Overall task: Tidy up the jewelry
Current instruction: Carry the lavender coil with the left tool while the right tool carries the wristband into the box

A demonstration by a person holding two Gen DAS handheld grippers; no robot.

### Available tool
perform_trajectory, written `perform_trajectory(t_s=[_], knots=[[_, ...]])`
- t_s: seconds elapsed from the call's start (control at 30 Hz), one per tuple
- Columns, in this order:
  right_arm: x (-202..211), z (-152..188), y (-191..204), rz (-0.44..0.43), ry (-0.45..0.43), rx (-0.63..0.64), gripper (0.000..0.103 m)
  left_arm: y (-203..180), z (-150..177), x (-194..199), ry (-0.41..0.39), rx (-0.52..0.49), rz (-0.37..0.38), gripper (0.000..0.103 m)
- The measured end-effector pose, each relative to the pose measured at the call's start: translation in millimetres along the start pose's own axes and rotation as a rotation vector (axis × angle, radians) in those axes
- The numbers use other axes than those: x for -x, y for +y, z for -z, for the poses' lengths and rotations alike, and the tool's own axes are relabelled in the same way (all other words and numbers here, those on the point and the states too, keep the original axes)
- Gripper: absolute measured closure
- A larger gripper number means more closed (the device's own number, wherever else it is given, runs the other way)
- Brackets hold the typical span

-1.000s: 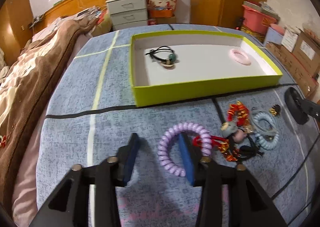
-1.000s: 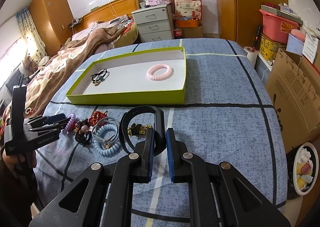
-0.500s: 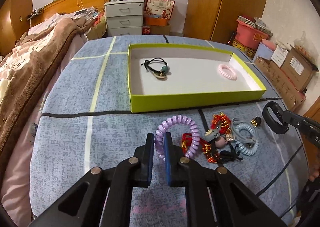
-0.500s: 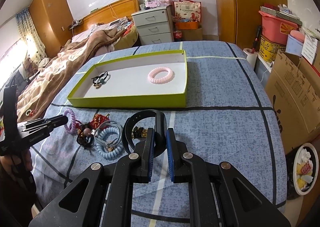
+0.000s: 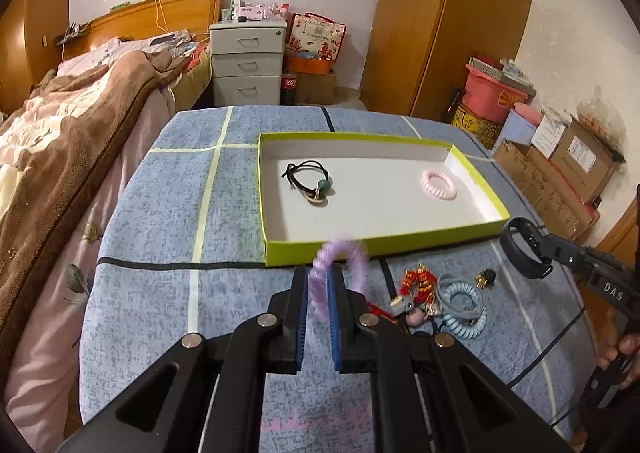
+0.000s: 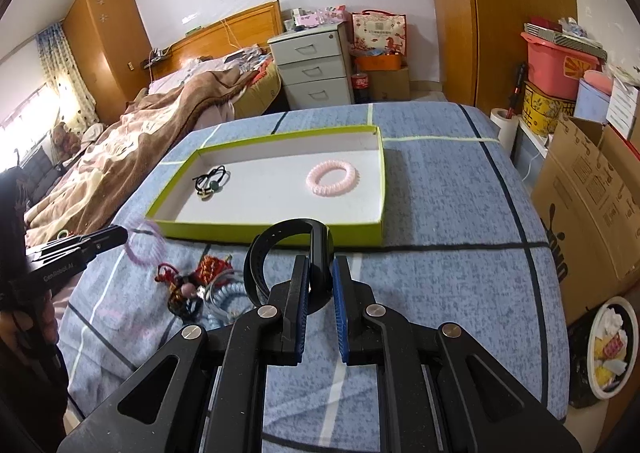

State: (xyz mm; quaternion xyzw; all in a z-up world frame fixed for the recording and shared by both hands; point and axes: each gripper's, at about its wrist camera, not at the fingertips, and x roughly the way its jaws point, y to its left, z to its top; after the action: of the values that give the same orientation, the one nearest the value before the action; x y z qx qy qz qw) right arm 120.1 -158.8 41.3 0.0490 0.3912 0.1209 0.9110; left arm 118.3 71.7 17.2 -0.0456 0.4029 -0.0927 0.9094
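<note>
The left gripper [image 5: 318, 295], clamped on the purple coil band [image 5: 340, 273], hangs just short of the green tray [image 5: 384, 243] straight ahead, while the right gripper [image 6: 320, 285] grips a black bracelet [image 6: 288, 253]

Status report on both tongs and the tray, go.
Left tongs shut on purple coil tie, lifted. Right tongs shut on black band. Green tray ahead, path open; loose pile remains.
</note>
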Motion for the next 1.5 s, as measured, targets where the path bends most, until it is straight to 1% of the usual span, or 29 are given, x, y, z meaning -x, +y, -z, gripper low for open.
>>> perform_trajectory(t_s=[0.13, 0.27, 0.37, 0.4, 0.47, 0.5, 0.53, 0.57, 0.6, 0.63, 0.67, 0.73, 0.8, 0.87, 0.9, 0.93, 0.97, 1.0, 1.17, 1.37, 1.5], knots=[[-1.5, -12.1, 1.9, -0.001, -0.018, 0.001, 0.091, 2.1, -6.8, 1.8, -0.020, 0.003, 0.000, 0.093], [-1.0, -15.1, 5.6, -0.012, -0.030, 0.003, 0.090, 9.4, -4.1, -3.8, 0.003, 0.016, -0.007, 0.093], [-4.5, -13.7, 8.0, -0.017, -0.019, 0.011, 0.090, 14.7, 4.5, -12.7, 0.050, 0.030, -0.011, 0.092], [-6.0, -12.8, 8.6, -0.017, -0.016, 0.013, 0.090, 15.7, 8.1, -17.2, 0.067, 0.035, -0.018, 0.090], [-8.8, -11.6, 9.7, -0.022, -0.010, 0.012, 0.090, 17.7, 13.2, -27.8, 0.103, 0.042, -0.007, 0.077], [-9.7, -10.8, 10.7, -0.025, -0.006, 0.010, 0.090, 19.0, 15.9, -33.9, 0.119, 0.053, -0.022, 0.068], [-10.4, -10.4, 11.3, -0.026, -0.005, 0.010, 0.090, 18.9, 17.2, -37.7, 0.127, 0.051, -0.059, 0.066], [-11.1, -10.7, 11.5, -0.027, -0.003, 0.010, 0.090, 17.1, 18.9, -41.2, 0.128, 0.027, -0.093, 0.066], [-11.5, -10.7, 11.6, -0.028, -0.002, 0.011, 0.090, 16.5, 20.5, -44.7, 0.134, 0.022, -0.104, 0.066], [-12.0, -11.1, 12.4, -0.031, 0.000, 0.013, 0.091, 17.7, 21.2, -47.7, 0.145, 0.036, -0.097, 0.065], [-12.4, -11.7, 13.7, -0.031, 0.000, 0.016, 0.090, 17.5, 20.6, -47.4, 0.133, 0.035, -0.094, 0.064], [-13.5, -12.9, 14.4, -0.031, 0.001, 0.022, 0.090, 17.3, 18.9, -49.9, 0.135, 0.025, -0.099, 0.064], [-14.0, -13.6, 14.4, -0.034, 0.001, 0.024, 0.090, 13.6, 17.4, -52.7, 0.135, -0.007, -0.118, 0.064], [-14.5, -13.3, 14.2, -0.036, 0.001, 0.023, 0.090, 5.2, 18.9, -54.7, 0.131, -0.072, -0.155, 0.064], [-15.0, -13.1, 14.7, -0.036, 0.002, 0.023, 0.090, 2.2, 19.0, -54.5, 0.127, -0.091, -0.165, 0.067], [-15.3, -12.9, 14.5, -0.036, 0.002, 0.023, 0.091, 1.6, 18.3, -54.9, 0.132, -0.089, -0.150, 0.077], [-15.5, -13.0, 14.5, -0.036, 0.004, 0.023, 0.091, 1.1, 17.8, -54.4, 0.135, -0.088, -0.134, 0.084], [-15.8, -13.2, 14.7, -0.036, 0.006, 0.021, 0.091, 0.6, 17.6, -53.8, 0.135, -0.085, -0.131, 0.092], [-17.5, -13.8, 13.5, -0.034, 0.006, 0.024, 0.091, 3.1, 18.8, -47.5, 0.136, -0.070, -0.093, 0.093], [-17.0, -17.4, 16.9, -0.036, 0.000, 0.026, 0.091, 9.5, 15.6, -28.2, 0.106, -0.034, -0.042, 0.093], [-15.1, -21.6, 17.7, -0.037, -0.009, 0.024, 0.091, 8.1, 6.8, -15.9, 0.073, -0.037, -0.032, 0.093]])
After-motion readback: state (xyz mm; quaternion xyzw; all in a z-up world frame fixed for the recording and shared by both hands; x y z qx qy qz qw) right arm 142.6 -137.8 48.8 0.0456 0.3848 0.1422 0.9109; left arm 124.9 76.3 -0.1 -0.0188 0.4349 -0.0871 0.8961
